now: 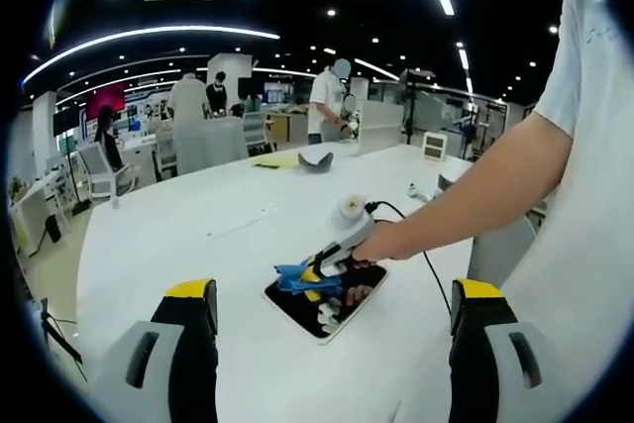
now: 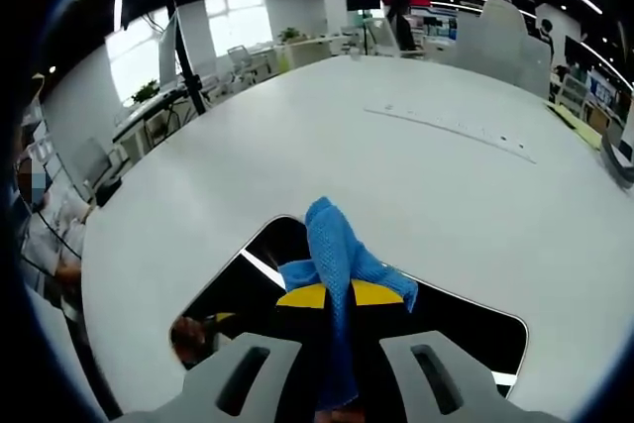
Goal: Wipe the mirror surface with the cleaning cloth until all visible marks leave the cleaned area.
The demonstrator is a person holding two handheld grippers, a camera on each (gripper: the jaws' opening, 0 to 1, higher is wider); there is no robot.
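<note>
Left gripper view: left gripper (image 1: pixel 332 319) at bottom of frame, jaws wide apart, holding nothing, above the white worktop (image 1: pixel 198 245). Mirror (image 1: pixel 325 300) lies flat at lower centre; right gripper (image 1: pixel 319 270) (held by a hand (image 1: pixel 381 242) coming in from the right) presses the blue cleaning cloth (image 1: pixel 293 275) onto it. Right gripper view: right gripper (image 2: pixel 337 296) at bottom centre, jaws closed on the cloth (image 2: pixel 335 245), which sits on the mirror (image 2: pixel 466 329), dark glass, lower half of frame.
</note>
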